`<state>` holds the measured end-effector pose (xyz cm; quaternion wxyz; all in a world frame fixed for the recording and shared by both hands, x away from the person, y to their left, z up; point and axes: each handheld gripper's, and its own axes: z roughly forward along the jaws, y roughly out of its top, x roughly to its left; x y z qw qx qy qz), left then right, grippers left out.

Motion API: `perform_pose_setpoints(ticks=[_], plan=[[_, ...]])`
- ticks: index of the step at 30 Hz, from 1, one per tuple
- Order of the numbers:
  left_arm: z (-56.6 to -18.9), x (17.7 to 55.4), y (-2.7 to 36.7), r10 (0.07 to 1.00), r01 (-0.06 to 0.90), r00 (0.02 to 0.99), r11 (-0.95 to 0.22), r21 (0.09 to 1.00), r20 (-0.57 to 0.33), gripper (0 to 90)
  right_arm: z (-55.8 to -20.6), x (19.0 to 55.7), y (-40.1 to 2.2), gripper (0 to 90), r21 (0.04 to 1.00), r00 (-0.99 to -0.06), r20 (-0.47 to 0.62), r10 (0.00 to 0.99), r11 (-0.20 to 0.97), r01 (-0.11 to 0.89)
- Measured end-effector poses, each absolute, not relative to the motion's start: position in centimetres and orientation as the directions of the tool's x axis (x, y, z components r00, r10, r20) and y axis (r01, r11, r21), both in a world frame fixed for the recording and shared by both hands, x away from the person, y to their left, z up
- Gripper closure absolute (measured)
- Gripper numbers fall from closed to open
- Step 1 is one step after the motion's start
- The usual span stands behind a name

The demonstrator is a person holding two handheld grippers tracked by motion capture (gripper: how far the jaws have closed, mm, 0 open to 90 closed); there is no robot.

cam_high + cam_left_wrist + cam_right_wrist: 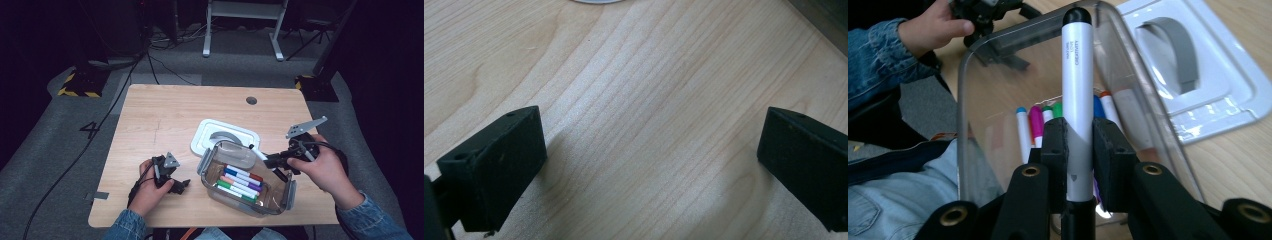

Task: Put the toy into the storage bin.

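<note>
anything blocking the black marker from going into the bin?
Nothing visible. The right hand-held gripper holds the black marker at the bin's open top; the lid lies behind on the table.

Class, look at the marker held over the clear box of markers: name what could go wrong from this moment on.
1. The right tool pinches the white black-capped marker low on its barrel; it may pivot or slip.
2. The marker's tip sits near the clear plastic box's rim, so it could knock the wall and shift the box.
3. The left tool is open on the wooden table, not steadying the box.
</note>
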<state>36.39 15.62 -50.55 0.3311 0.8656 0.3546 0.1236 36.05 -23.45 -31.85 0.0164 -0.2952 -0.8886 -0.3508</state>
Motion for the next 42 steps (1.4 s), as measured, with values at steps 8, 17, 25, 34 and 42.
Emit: perform_pose_setpoints(ticks=[8,17,25,34,42], plan=[[-50.6,36.4,15.6,0.696,0.532,0.718,-0.529,0.661,-0.021,0.0,-33.2,35.6,-20.2,77.2,0.564,-0.857,0.255,0.448,0.651,0.508],[-50.5,36.4,15.6,0.696,0.532,0.718,-0.529,0.661,-0.021,0.0,-34.9,35.5,-17.9,77.2,0.512,-0.873,0.266,0.409,0.707,0.488],[-50.5,36.4,15.6,0.694,0.529,0.720,-0.533,0.660,-0.016,0.0,-37.0,35.9,-16.1,77.2,0.453,-0.885,0.263,0.385,0.761,0.465],[-50.5,36.4,15.6,0.696,0.532,0.718,-0.529,0.661,-0.021,0.0,-39.1,36.6,-15.3,77.2,0.388,-0.882,0.292,0.369,0.797,0.462],[-50.6,36.4,15.6,0.696,0.532,0.718,-0.529,0.661,-0.021,0.0,-40.5,36.7,-14.7,77.2,0.325,-0.884,0.297,0.360,0.833,0.448]])
